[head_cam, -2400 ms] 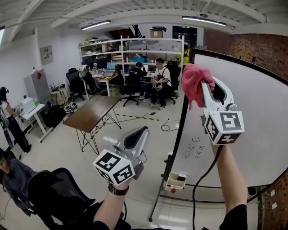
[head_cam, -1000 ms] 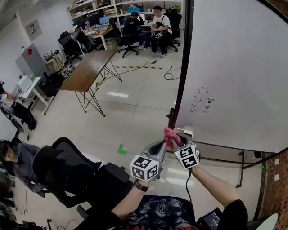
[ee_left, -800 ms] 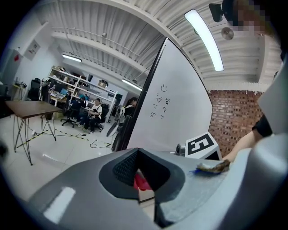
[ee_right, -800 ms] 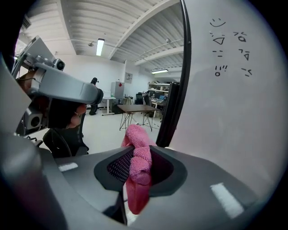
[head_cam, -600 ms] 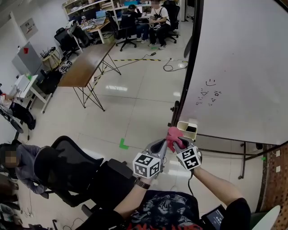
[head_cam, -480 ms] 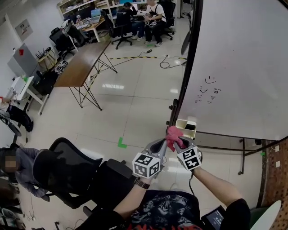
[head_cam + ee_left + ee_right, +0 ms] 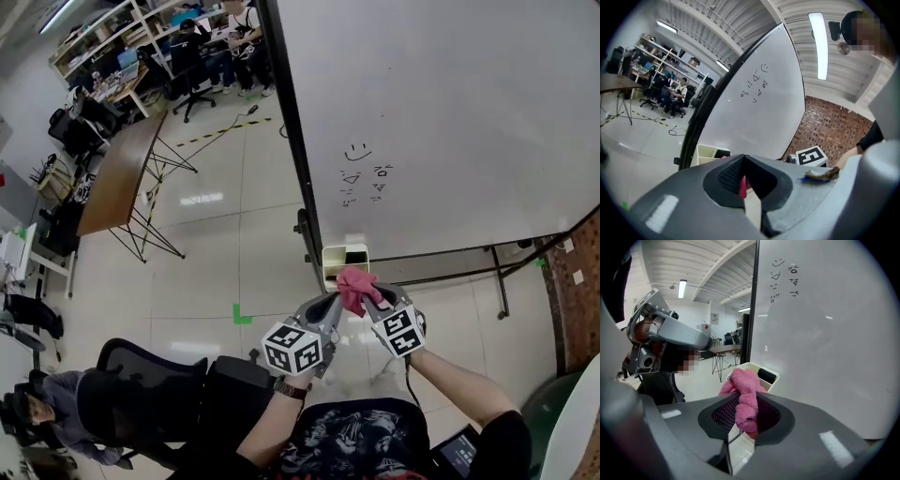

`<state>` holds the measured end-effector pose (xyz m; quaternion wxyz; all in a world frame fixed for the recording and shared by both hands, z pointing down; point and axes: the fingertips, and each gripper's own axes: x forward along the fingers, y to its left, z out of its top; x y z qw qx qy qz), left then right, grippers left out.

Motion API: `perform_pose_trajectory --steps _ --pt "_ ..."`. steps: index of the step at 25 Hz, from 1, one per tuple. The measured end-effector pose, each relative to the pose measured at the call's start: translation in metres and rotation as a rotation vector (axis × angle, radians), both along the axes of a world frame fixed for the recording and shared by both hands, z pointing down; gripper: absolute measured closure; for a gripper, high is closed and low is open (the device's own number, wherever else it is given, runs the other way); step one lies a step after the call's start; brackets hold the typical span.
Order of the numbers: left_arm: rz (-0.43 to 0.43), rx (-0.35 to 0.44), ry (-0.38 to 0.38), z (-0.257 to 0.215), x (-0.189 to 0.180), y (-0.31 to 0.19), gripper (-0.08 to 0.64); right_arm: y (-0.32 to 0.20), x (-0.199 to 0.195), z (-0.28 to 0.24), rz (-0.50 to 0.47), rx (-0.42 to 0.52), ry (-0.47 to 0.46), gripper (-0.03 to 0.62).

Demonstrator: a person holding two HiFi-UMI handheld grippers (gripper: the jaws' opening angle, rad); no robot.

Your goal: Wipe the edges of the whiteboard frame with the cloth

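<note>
The whiteboard (image 7: 450,112) fills the upper right of the head view; its black frame edge (image 7: 286,131) runs down its left side. Low in front of me, my right gripper (image 7: 367,298) is shut on the pink cloth (image 7: 353,287), which bunches up out of its jaws (image 7: 743,390). My left gripper (image 7: 330,306) is just left of it, its tip close to the cloth, jaws shut with only a pink sliver showing in the slit (image 7: 742,186). Both grippers are held apart from the board, below its bottom left corner.
A cream box (image 7: 345,257) hangs at the board's lower left corner. The stand's bar (image 7: 497,281) runs under the board. A black office chair (image 7: 159,403) is by my left side. A brown table (image 7: 117,173) and seated people (image 7: 202,42) are farther left.
My right gripper, earlier raised with the cloth at the board's upper left frame, has come down beside the left gripper. The view has since swung right, toward the board.
</note>
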<state>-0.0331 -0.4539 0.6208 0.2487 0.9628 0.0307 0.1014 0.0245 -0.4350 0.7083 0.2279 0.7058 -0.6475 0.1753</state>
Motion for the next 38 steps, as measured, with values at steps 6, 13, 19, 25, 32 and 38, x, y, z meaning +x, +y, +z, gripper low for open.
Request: perform_pose_trajectory --steps 6,13,19,25,32,38 --pt "0.023 0.06 -0.039 -0.006 0.066 0.051 0.557 0.041 0.07 -0.012 0.036 0.122 -0.085 0.509" --pt "-0.042 0.104 -0.124 0.003 0.102 0.091 0.557 0.07 0.139 0.042 0.089 0.088 -0.223 0.511" --pt "-0.098 0.172 -0.207 0.033 0.116 0.098 0.557 0.031 0.146 0.092 0.055 0.02 -0.243 0.509" --pt "-0.134 0.15 -0.272 0.064 0.139 0.102 0.557 0.041 0.188 0.107 0.105 0.005 -0.262 0.509" --pt "-0.029 0.147 -0.276 0.075 0.201 0.153 0.557 0.119 0.253 0.13 0.227 -0.012 -0.285 0.509" --pt "0.109 0.163 -0.286 0.094 0.262 0.213 0.557 0.194 0.312 0.132 0.366 0.016 -0.289 0.509"
